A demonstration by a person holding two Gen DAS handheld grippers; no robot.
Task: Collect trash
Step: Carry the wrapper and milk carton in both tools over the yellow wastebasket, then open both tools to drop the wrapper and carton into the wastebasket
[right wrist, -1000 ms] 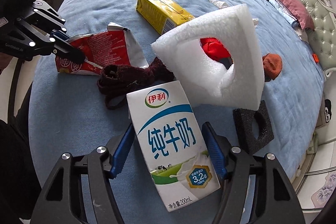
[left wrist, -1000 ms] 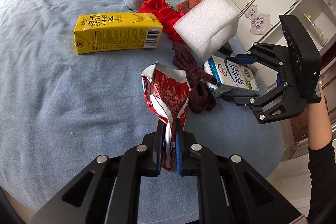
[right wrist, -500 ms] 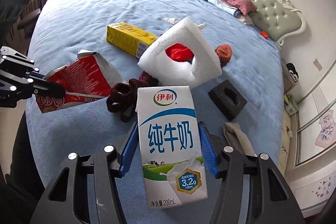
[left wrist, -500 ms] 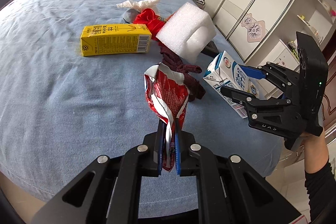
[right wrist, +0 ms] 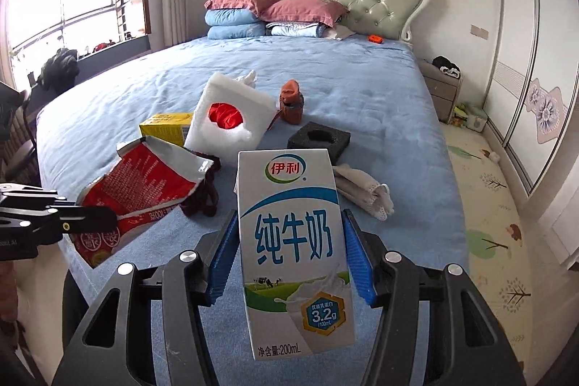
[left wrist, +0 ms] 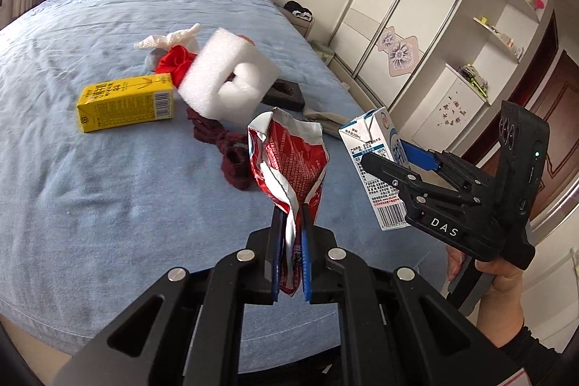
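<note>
My left gripper (left wrist: 290,223) is shut on a torn red and silver snack bag (left wrist: 289,154) and holds it above the blue bed (left wrist: 90,176). My right gripper (right wrist: 289,237) is shut on a white and blue milk carton (right wrist: 293,241), lifted off the bed; the carton also shows at the right of the left wrist view (left wrist: 380,169). The bag shows at the left of the right wrist view (right wrist: 141,183). A yellow drink carton (left wrist: 125,102), a white foam block (left wrist: 228,84) and a black foam piece (left wrist: 284,93) lie on the bed.
Dark red socks (left wrist: 220,147), a red cloth (left wrist: 175,60), a crumpled tissue (left wrist: 166,38) and a pale sock (right wrist: 362,192) lie among the trash. Pillows (right wrist: 267,13) sit at the headboard. A wardrobe (left wrist: 409,17) stands right of the bed, with a play mat (right wrist: 488,223) on the floor.
Both grippers have risen and pulled back from the bed, each carrying its item. The milk carton left the bed surface; the view now takes in the headboard and room.
</note>
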